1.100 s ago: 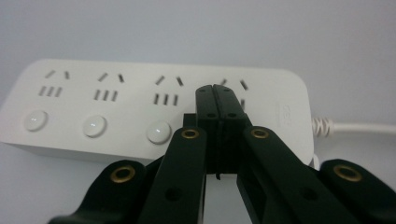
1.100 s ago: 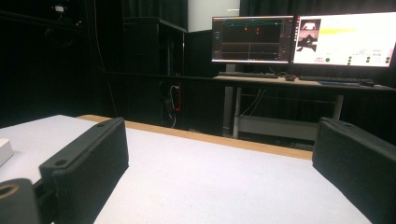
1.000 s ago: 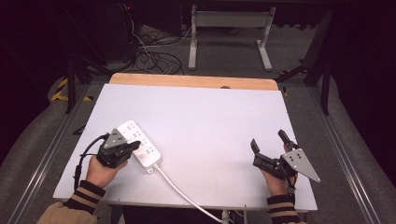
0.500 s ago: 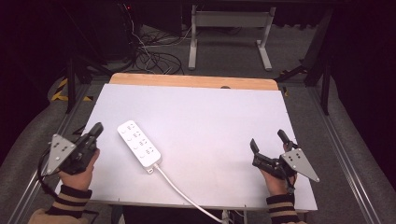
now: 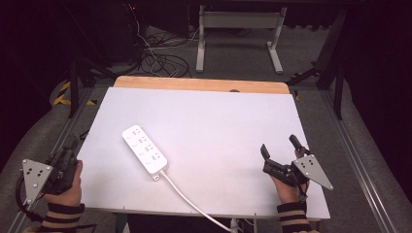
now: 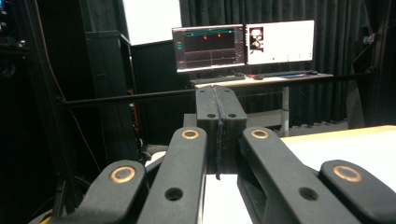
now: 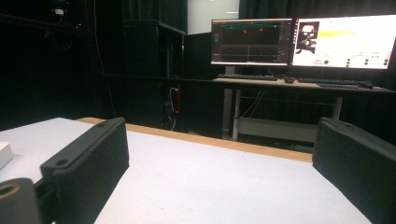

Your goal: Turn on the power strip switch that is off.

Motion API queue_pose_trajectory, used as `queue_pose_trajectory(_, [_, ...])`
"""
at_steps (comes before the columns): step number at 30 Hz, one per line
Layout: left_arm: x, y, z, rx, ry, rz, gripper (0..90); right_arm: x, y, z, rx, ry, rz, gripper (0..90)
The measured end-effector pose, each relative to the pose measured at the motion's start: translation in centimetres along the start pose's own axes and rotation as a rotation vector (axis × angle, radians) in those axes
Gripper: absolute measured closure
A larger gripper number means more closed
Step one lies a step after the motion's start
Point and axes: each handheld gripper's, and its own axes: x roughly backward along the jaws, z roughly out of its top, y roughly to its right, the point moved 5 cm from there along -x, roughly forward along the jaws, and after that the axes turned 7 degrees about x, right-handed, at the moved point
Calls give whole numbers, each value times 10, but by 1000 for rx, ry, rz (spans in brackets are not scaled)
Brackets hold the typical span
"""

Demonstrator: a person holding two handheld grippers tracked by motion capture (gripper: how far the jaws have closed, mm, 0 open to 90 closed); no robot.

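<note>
High view: left hand-held gripper (image 5: 73, 144) clenched empty, right hand-held gripper (image 5: 280, 145) released; power strip (image 5: 144, 156) untouched between.

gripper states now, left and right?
Left gripper: closed, fingers together, holding nothing.
Right gripper: open, holding nothing.

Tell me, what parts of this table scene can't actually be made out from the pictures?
- Power strip: its socket markings are too small to read in the high view; in the right gripper view the left edge cuts off all but a white corner.
- Its white cable: the table's near edge hides the far end in the high view.
- Monitor text: too small and blurred in both gripper views.
</note>
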Motion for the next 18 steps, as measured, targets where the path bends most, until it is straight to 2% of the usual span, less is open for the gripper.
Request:
queue_pose_trajectory(4, [-2,2,-1,-15,-4,-11,900,0,0,0,1,0,0,40])
queue_pose_trajectory(9, [-3,2,-3,-26,-1,-3,895,1,1,1,-1,6,-1,40])
queue_pose_trajectory(10, [-4,2,-4,-30,4,5,747,2,1,1,0,6,0,40])
queue_pose_trajectory(11, [-5,2,-5,-34,-2,11,531,2,1,1,1,8,-1,40])
queue_pose_trajectory(12, [-6,2,-5,-27,6,22,531,2,1,1,1,8,-1,40])
queue_pose_trajectory(13, [-7,1,-5,-24,16,35,376,2,1,1,-1,6,-1,40])
queue_pose_trajectory(14, [-8,1,-5,-22,13,40,376,2,1,1,-1,6,-1,40])
queue_pose_trajectory(18, [-10,-1,-5,13,-9,36,189,1,1,1,2,6,1,40])
